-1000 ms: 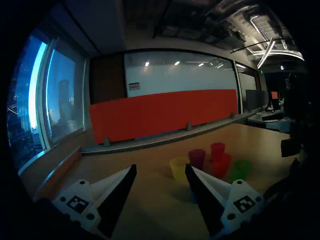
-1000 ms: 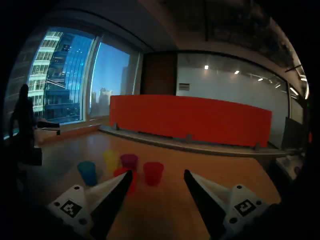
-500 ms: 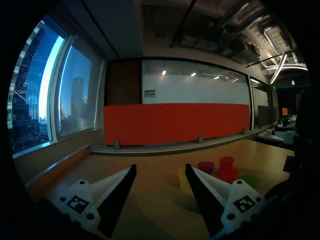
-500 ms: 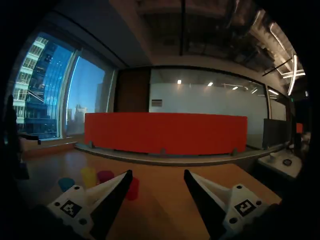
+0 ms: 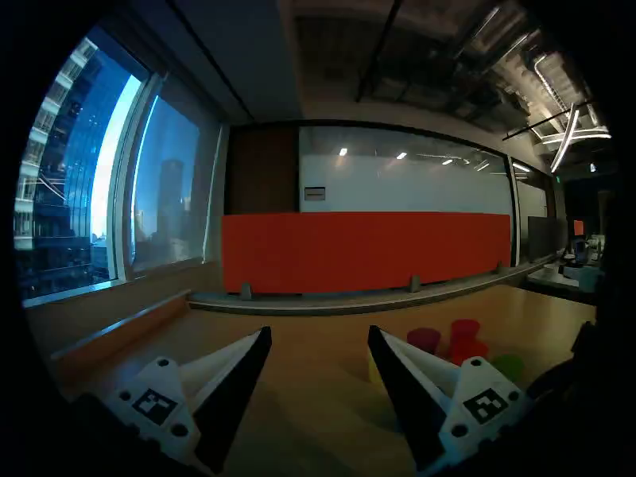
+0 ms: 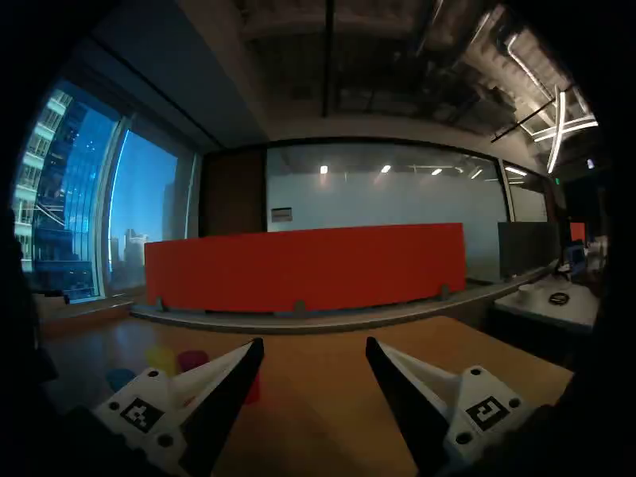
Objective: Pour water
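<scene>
Several coloured plastic cups stand grouped on the wooden table (image 5: 318,397). In the left gripper view a purple cup (image 5: 424,340), a red cup (image 5: 465,332) and a green cup (image 5: 509,366) sit behind my right finger, with a yellow cup (image 5: 371,368) partly hidden by it. My left gripper (image 5: 319,354) is open and holds nothing. In the right gripper view a yellow cup (image 6: 160,358), a purple cup (image 6: 191,360), a blue cup (image 6: 120,378) and a red cup (image 6: 252,388) sit low on the left, partly behind a finger. My right gripper (image 6: 314,358) is open and holds nothing.
A red partition (image 5: 366,250) runs along the table's far edge, with a glass wall behind it. Tall windows (image 5: 87,199) line the left side. A desk with small items (image 6: 548,298) stands at the right in the right gripper view.
Both grippers have tilted upward and swung, so the cups dropped lower in both views: toward the right in the left gripper view, toward the left in the right gripper view. Both stay open.
</scene>
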